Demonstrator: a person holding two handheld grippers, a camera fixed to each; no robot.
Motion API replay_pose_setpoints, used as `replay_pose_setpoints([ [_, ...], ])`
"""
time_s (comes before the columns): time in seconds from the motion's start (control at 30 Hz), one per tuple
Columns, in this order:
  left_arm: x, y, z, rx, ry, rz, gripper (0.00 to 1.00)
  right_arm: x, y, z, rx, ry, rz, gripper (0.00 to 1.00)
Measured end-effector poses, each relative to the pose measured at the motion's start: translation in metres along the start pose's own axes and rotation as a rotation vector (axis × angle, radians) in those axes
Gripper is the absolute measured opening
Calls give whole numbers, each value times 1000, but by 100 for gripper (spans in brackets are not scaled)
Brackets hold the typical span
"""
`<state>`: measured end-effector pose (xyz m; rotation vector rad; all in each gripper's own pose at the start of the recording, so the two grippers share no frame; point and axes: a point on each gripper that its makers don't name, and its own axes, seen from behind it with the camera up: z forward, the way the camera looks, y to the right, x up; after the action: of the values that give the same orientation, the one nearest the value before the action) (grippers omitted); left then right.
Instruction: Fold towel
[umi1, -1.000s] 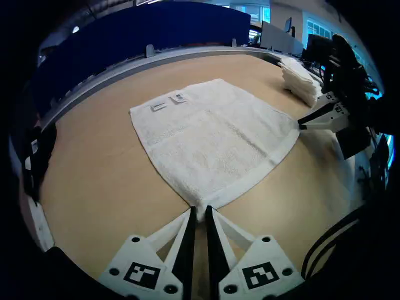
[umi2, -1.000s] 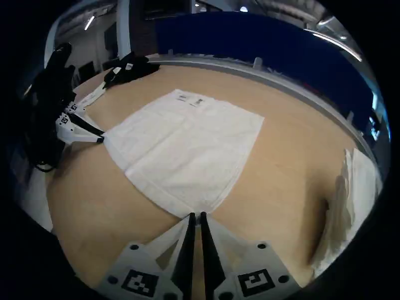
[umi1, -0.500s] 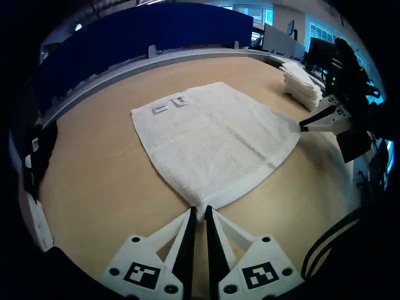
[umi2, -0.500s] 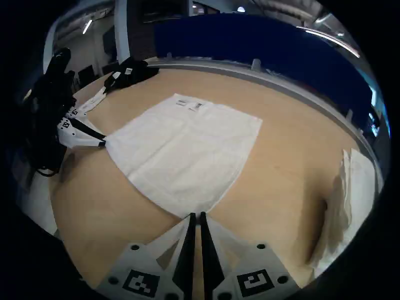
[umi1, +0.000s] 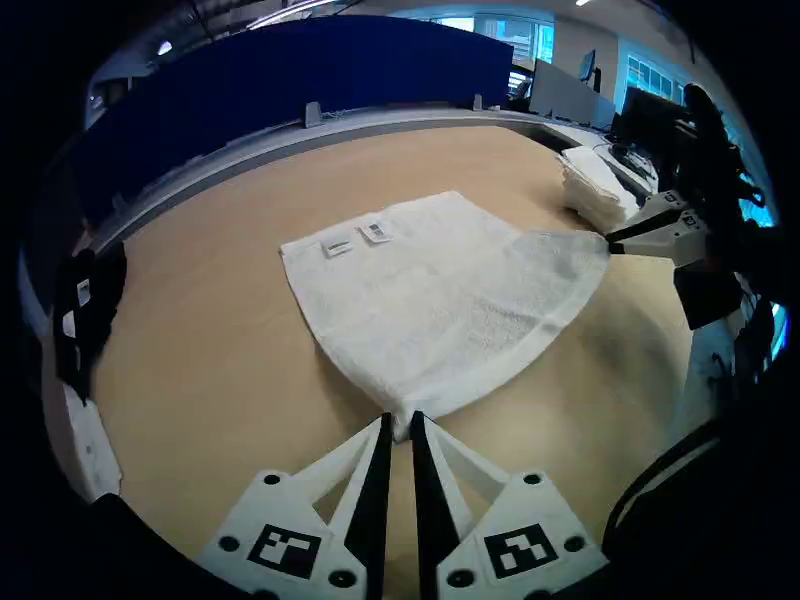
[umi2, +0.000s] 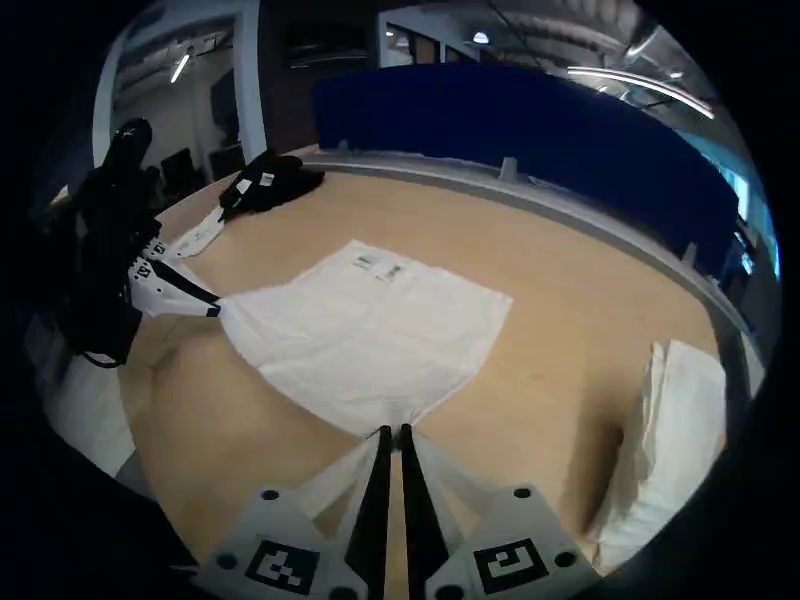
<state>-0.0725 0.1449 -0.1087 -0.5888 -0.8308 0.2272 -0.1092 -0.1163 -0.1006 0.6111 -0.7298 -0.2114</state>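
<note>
left gripper (umi1: 400, 420) and right gripper (umi2: 393, 430): white trussed bodies, thin black jaws, black-and-white square markers.

Blue partition (umi1: 300, 75) behind wooden table (umi1: 220, 330); windows (umi1: 520, 35) beyond.

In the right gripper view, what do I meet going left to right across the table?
First the left tongs, pinching a towel corner → the towel spread on the table → the stack of folded towels.

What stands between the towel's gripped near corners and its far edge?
Nothing visible. The towel is bare up to its far edge, where two tags lie; the stack and the black item sit well off to either side.
</note>
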Motion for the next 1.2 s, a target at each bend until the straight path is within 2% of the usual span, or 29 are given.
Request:
replay_pose_setpoints([
  [0.3,14,8,-33,-3,-7,-21,14,23,-10,-35,-1,29,-3,7],
  [0.63,18,25,-65,-25,-22,-53,14,27,-17,-63,2,21,-4,7],
  [0.9,11,31,-71,-26,-31,-63,14,27,-19,-65,3,16,-4,7],
  [1.2,19,24,-68,-15,-27,-93,14,31,-14,-61,-4,14,-17,7],
])
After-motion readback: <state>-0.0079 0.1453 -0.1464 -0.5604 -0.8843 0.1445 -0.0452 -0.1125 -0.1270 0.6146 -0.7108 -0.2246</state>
